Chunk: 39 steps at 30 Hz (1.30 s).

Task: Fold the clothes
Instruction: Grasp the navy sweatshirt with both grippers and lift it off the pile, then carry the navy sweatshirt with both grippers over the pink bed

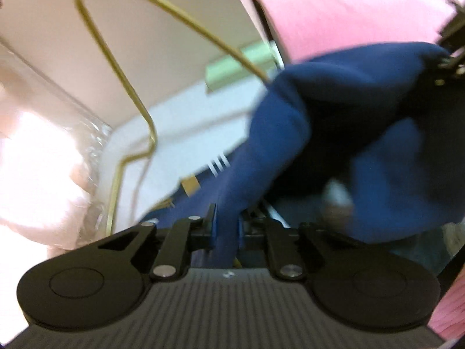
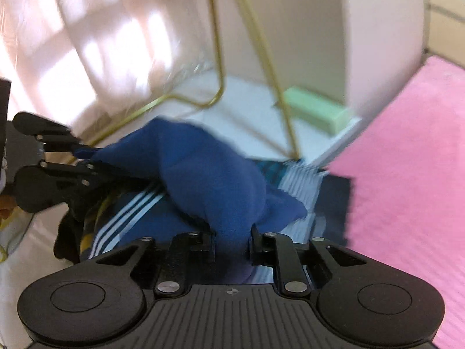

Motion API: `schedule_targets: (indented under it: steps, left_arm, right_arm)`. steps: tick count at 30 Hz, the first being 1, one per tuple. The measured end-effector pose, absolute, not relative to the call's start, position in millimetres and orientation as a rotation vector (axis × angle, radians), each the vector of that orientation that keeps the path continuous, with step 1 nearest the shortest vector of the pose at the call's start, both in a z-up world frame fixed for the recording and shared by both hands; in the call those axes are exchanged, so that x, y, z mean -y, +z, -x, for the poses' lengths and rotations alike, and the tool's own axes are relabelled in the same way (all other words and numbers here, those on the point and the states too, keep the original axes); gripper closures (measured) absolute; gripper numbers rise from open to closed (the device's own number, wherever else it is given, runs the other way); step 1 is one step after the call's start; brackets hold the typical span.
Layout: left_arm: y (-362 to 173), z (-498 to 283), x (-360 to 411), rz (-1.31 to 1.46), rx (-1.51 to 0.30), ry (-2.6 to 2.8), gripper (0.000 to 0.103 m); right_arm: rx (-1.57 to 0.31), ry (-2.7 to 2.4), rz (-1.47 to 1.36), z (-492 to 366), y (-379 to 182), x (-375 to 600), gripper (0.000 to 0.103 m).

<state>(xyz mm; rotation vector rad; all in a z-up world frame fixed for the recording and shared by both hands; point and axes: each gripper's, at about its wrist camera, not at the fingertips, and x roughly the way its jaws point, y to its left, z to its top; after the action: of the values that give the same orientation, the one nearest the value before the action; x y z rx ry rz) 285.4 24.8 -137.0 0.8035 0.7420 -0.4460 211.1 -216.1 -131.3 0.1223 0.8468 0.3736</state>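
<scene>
We see the left claw [image 1: 226, 226] closed on a fold of the blue garment [image 1: 334, 122], which rises from its jaws and stretches up to the right. The right claw [image 2: 232, 240] is likewise clamped on a bunched part of the same garment, directly ahead of its fingers. The cloth spans between both claws, lifted above a striped garment [image 2: 125, 218]. Beyond stand a gold wire frame [image 2: 221, 67], a green box [image 2: 316, 110] and a pink surface [image 2: 407, 151].
</scene>
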Motion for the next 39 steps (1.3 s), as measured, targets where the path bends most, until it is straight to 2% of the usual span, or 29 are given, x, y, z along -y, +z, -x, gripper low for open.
schedule_targets:
  steps: [4, 7, 18, 22, 27, 31, 33, 34, 35, 36, 39]
  left_arm:
    - [-88, -240, 4, -0.741, -0.664, -0.551, 0.093]
    - [-72, -187, 51, -0.739, -0.634, -0.684, 0.093]
    - [-117, 60, 280, -0.751, -0.721, -1.121, 0.093]
    - [-130, 120, 356, -0.776, -0.703, -1.257, 0.093]
    - [-103, 143, 428, -0.827, -0.509, -1.364, 0.093]
    - [-84, 167, 443, -0.894, -0.308, -1.397, 0.092]
    - [-93, 180, 433, -0.913, -0.319, -1.430, 0.086]
    - [-105, 184, 425, -0.935, -0.375, -1.452, 0.082]
    - [-122, 188, 419, -0.964, -0.457, -1.474, 0.079]
    - [-139, 192, 411, -0.985, -0.533, -1.489, 0.072]
    - [-192, 197, 382, -0.997, -0.729, -1.474, 0.071]
  right_arm:
    - [-0.802, 0.282, -0.128, -142, -87, 288, 0.086]
    - [-0.823, 0.196, -0.103, -76, -72, 339, 0.086]
    - [-0.975, -0.159, -0.117, 200, -50, 544, 0.086]
    - [-0.980, -0.273, -0.103, 270, -31, 608, 0.086]
    - [-0.882, -0.398, 0.064, 313, 0, 630, 0.086]
    - [-0.819, -0.483, 0.191, 343, 12, 629, 0.085]
    - [-0.839, -0.507, 0.214, 356, 2, 620, 0.068]
    - [-0.880, -0.514, 0.188, 361, -9, 614, 0.042]
    - [-0.925, -0.521, 0.149, 366, -21, 610, 0.023]
    - [-0.969, -0.513, 0.107, 371, -35, 605, 0.023]
    - [-1.071, -0.489, -0.015, 382, -71, 584, 0.023]
